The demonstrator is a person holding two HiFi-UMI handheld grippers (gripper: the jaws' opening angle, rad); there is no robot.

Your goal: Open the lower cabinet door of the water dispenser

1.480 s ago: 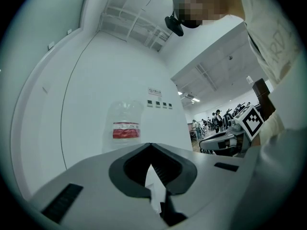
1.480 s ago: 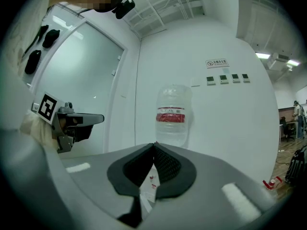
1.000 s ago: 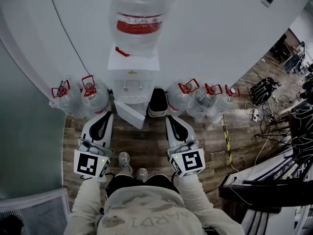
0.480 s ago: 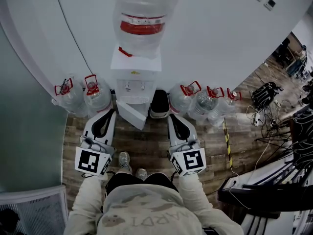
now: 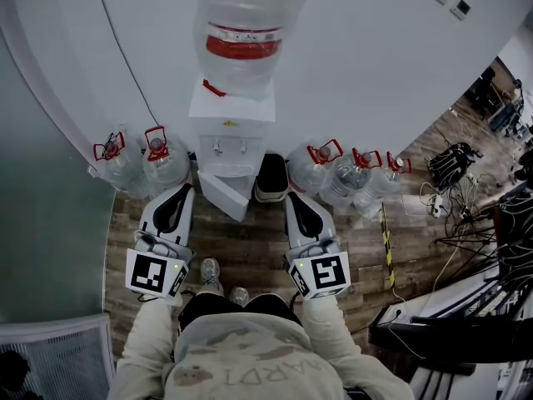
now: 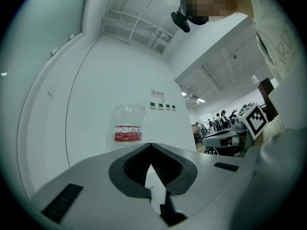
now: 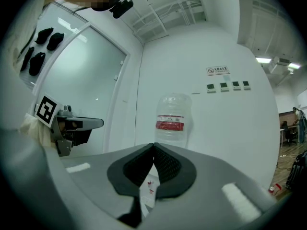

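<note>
The white water dispenser (image 5: 230, 107) stands against the wall with a large clear bottle (image 5: 246, 32) on top. Its lower cabinet door (image 5: 221, 195) hangs swung out at an angle toward the floor. My left gripper (image 5: 178, 193) is held level just left of the door, shut and holding nothing. My right gripper (image 5: 292, 199) sits to the door's right, also shut and holding nothing. In the left gripper view the jaws (image 6: 151, 146) meet below the bottle (image 6: 128, 126). The right gripper view shows the same, closed jaws (image 7: 153, 145) under the bottle (image 7: 171, 120).
Several spare water jugs with red handles stand on the floor left (image 5: 155, 158) and right (image 5: 326, 167) of the dispenser. A black bin (image 5: 271, 177) sits beside it. Cables and bags (image 5: 450, 158) lie at the right, by a yellow-black floor strip (image 5: 387, 242). A glass wall (image 5: 42, 223) runs along the left.
</note>
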